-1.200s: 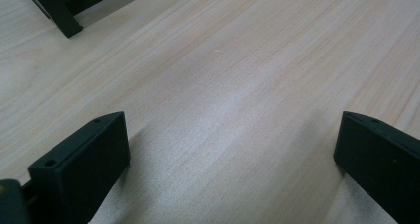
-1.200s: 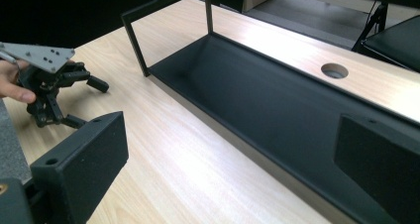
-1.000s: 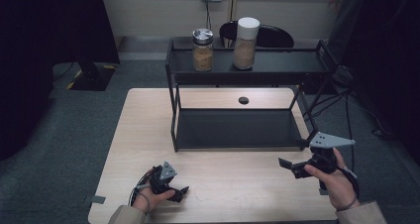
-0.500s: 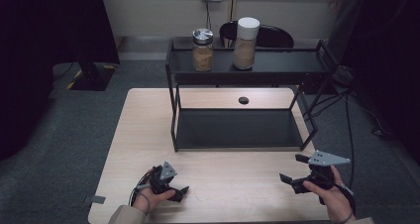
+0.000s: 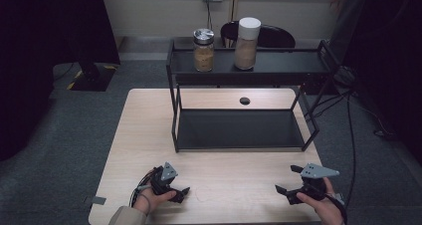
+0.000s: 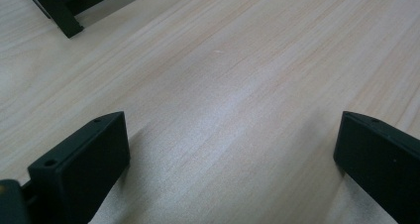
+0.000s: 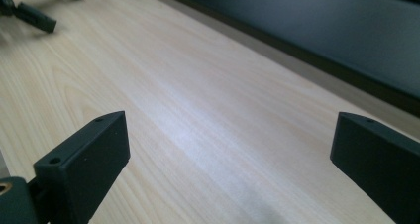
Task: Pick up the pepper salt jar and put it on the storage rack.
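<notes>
My left gripper (image 5: 182, 193) rests low on the wooden table (image 5: 149, 130) near its front left edge, held in a hand. In the left gripper view its jaws stand wide apart (image 6: 233, 149) over bare wood. My right gripper (image 5: 286, 179) hovers near the front right edge, also open, and the right gripper view shows nothing between its jaws (image 7: 228, 154). A black two-tier rack (image 5: 239, 130) stands mid-table. On its top shelf sit a jar with a silver lid (image 5: 203, 50) and a taller jar with a white lid (image 5: 247, 43), both holding tan contents.
The rack's lower shelf (image 7: 322, 26) runs across the top right of the right gripper view, and a rack foot (image 6: 59, 11) shows at the upper left of the left gripper view. A round cable hole (image 5: 244, 101) lies behind the rack. A dark chair (image 5: 271, 36) stands beyond the table.
My right gripper has come back toward the table's front edge and dropped lower. The left gripper has stayed put.
</notes>
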The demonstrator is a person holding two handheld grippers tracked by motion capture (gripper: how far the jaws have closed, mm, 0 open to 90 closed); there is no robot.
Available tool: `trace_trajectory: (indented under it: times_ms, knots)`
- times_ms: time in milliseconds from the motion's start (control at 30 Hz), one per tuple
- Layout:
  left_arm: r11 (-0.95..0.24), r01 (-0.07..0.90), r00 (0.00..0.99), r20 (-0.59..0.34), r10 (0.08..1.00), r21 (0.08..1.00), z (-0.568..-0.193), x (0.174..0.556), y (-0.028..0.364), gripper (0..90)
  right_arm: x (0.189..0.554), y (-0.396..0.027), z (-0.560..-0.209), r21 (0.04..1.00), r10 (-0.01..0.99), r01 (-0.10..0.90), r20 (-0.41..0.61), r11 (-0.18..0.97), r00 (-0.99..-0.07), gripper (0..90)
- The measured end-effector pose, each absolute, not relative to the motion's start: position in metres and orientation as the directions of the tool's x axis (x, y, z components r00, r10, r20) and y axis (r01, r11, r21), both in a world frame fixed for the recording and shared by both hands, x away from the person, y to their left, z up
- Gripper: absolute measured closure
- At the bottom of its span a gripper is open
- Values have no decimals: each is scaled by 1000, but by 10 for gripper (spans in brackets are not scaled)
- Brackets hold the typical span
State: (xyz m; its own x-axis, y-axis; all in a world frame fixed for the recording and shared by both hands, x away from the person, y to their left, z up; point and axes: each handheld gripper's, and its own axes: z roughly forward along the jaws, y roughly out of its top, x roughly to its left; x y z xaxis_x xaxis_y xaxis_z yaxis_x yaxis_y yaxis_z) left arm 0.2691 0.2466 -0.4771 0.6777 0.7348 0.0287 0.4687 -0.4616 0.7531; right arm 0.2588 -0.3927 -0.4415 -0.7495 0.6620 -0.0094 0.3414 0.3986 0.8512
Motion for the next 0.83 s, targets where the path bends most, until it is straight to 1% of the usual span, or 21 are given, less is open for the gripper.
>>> trace_trajectory:
  times_ms: [167,667,833]
  knots:
    - [-463,469,678,29,735,752,-477,269,247,0,259,-390,-459,841,670,360,-4,404,-742,14]
    - [-463,469,679,29,734,752,-477,269,246,0,265,-388,-465,814,675,387,-8,433,-738,14]
    - [-461,470,677,28,736,753,-477,269,246,0,267,-381,-465,784,682,401,-39,475,-731,12]
